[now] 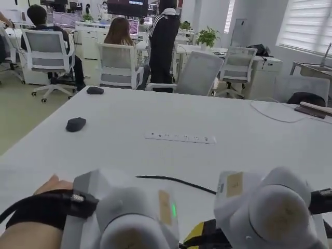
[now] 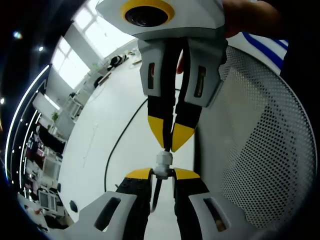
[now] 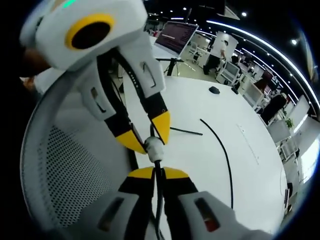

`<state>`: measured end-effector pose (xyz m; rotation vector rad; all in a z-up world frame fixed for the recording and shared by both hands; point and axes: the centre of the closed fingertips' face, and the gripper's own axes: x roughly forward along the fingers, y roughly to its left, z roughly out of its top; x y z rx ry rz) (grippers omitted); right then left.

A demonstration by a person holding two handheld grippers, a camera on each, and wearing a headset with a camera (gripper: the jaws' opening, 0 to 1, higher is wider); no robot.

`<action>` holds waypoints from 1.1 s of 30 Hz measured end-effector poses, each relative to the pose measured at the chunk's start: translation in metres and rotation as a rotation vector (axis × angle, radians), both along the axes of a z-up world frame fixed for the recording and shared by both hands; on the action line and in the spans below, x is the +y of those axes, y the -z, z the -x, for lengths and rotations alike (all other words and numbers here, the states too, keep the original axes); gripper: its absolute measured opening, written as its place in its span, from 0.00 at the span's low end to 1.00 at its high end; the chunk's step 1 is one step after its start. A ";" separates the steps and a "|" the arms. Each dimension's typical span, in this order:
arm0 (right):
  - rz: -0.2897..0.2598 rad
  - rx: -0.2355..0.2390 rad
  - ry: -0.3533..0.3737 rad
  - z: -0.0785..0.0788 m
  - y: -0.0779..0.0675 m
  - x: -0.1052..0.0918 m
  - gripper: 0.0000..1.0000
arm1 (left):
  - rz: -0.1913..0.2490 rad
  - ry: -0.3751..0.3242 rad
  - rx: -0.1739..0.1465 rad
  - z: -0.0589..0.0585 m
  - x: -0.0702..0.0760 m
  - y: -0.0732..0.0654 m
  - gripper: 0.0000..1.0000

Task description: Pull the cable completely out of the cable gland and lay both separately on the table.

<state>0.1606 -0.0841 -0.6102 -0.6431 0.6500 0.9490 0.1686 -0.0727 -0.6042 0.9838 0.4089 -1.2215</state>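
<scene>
A small white cable gland sits between the yellow tips of my left gripper, which is shut on it. A black cable runs through the gland. My right gripper faces the left one tip to tip and is shut on the cable just beside the gland. Both are held low, close to me, off the table. The rest of the cable trails in a curve across the white table.
A white mesh chair back stands close behind the grippers. On the table lie a flush power strip, a black mouse and another dark mouse. Office chairs and people are beyond the far edge.
</scene>
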 end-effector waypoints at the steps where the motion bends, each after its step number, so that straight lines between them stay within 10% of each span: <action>1: 0.001 -0.001 -0.001 0.000 0.000 -0.001 0.04 | 0.002 0.004 0.000 0.000 -0.001 0.000 0.17; 33: 0.165 0.114 0.195 0.012 0.045 -0.115 0.03 | -0.012 -0.060 -0.007 -0.022 0.011 0.000 0.17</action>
